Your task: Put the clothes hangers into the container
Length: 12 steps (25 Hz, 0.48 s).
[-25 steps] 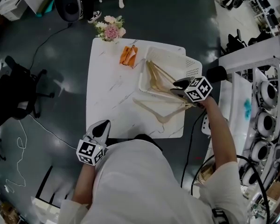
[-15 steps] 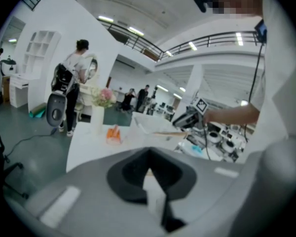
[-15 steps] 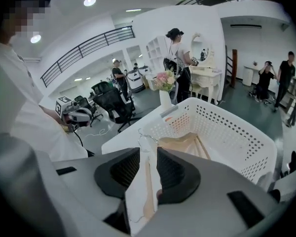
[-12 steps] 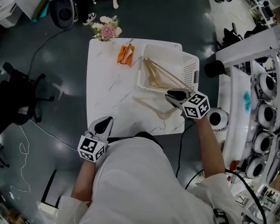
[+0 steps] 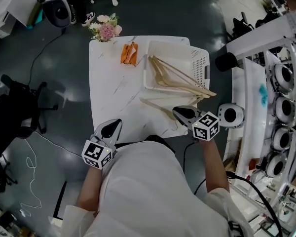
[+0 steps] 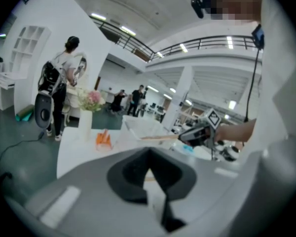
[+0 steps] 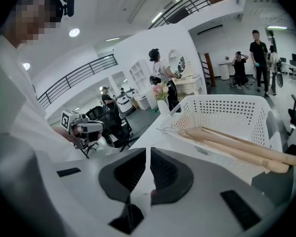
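A white perforated basket [image 5: 200,65] stands on the white marble-look table [image 5: 113,83], far right. Several wooden hangers [image 5: 180,80] lie in it, their ends poking over the near rim. One more hanger [image 5: 158,107] lies flat on the table in front of the basket. My right gripper [image 5: 178,111] hovers by the table's near right corner, beside that hanger. Its jaws have just been closing and stand shut with nothing between them [image 7: 148,154]. The basket [image 7: 227,112] and hangers [image 7: 237,144] lie just ahead of it. My left gripper [image 5: 115,124] is shut and empty at the near left edge.
An orange bundle [image 5: 129,53] and a vase of flowers [image 5: 104,29] sit at the table's far left. A black office chair [image 5: 19,112] stands on the floor to the left. White machinery [image 5: 281,107] lines the right side. People stand in the background.
The right gripper has drawn back from the basket's rim toward the near table edge and its jaws have come together. The hangers stay in the basket. The left gripper has barely shifted.
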Each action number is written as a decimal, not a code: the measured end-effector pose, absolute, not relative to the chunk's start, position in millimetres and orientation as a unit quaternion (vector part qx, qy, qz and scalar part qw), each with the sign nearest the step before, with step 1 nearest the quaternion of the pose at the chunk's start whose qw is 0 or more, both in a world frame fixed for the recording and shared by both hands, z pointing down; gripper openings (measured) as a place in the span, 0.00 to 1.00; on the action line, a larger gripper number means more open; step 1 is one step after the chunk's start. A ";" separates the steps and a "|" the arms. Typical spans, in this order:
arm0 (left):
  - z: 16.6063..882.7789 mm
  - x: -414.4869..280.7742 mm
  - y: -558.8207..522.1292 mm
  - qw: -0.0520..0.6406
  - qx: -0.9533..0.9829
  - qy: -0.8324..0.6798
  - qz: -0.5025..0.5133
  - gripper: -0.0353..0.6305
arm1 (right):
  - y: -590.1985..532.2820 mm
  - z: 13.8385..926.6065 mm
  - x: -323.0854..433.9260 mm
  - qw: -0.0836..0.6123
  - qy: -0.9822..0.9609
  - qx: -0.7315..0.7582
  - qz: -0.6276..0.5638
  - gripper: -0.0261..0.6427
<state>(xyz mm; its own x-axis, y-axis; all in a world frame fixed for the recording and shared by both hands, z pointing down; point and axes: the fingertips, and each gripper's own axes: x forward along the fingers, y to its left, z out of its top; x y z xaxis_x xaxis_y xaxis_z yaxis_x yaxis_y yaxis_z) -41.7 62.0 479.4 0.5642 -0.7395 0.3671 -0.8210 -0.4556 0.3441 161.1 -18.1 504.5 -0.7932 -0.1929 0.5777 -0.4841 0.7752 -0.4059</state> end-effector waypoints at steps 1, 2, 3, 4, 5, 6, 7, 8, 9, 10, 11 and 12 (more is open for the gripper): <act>478.3 -40.9 61.3 0.246 0.851 -0.457 0.080 0.05 | -16.9 504.4 163.7 0.260 -0.904 0.192 0.280 0.08; 477.0 -40.0 60.6 0.246 0.853 -0.454 0.076 0.05 | -15.8 503.9 166.1 0.259 -0.903 0.196 0.282 0.08; 476.0 -39.4 59.9 0.247 0.854 -0.452 0.070 0.05 | -14.8 502.9 168.1 0.256 -0.902 0.199 0.284 0.08; 475.6 -38.9 59.1 0.247 0.855 -0.451 0.067 0.05 | -14.0 501.5 169.8 0.253 -0.902 0.202 0.285 0.08; 476.0 -38.5 58.2 0.246 0.855 -0.451 0.066 0.05 | -13.2 500.1 171.2 0.249 -0.902 0.204 0.287 0.08; 476.9 -37.9 57.4 0.246 0.855 -0.451 0.067 0.05 | -12.3 498.9 172.6 0.246 -0.902 0.207 0.288 0.08; 478.0 -37.2 56.8 0.245 0.855 -0.451 0.070 0.05 | -11.5 498.0 173.8 0.243 -0.902 0.209 0.290 0.08; 478.8 -36.3 56.6 0.245 0.855 -0.452 0.072 0.06 | -10.7 497.3 175.0 0.241 -0.902 0.210 0.290 0.08; 479.4 -35.2 56.7 0.245 0.855 -0.451 0.074 0.06 | -9.7 496.7 176.2 0.240 -0.902 0.210 0.290 0.08; 479.8 -34.0 57.2 0.245 0.855 -0.451 0.075 0.05 | -8.7 495.9 177.5 0.240 -0.903 0.211 0.289 0.08; 480.4 -32.9 58.1 0.246 0.855 -0.451 0.077 0.06 | -7.7 495.2 179.1 0.240 -0.903 0.211 0.287 0.08; 481.1 -31.9 59.1 0.246 0.854 -0.451 0.079 0.06 | -6.8 494.6 181.1 0.241 -0.904 0.211 0.284 0.08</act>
<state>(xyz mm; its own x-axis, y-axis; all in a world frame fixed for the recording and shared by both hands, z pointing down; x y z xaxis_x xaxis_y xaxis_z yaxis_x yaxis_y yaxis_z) -31.9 59.1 481.1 0.5812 -0.7317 0.3562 -0.8090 -0.4722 0.3500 181.1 -6.8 494.6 -0.7948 -0.2438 0.5558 -0.5180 0.7496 -0.4120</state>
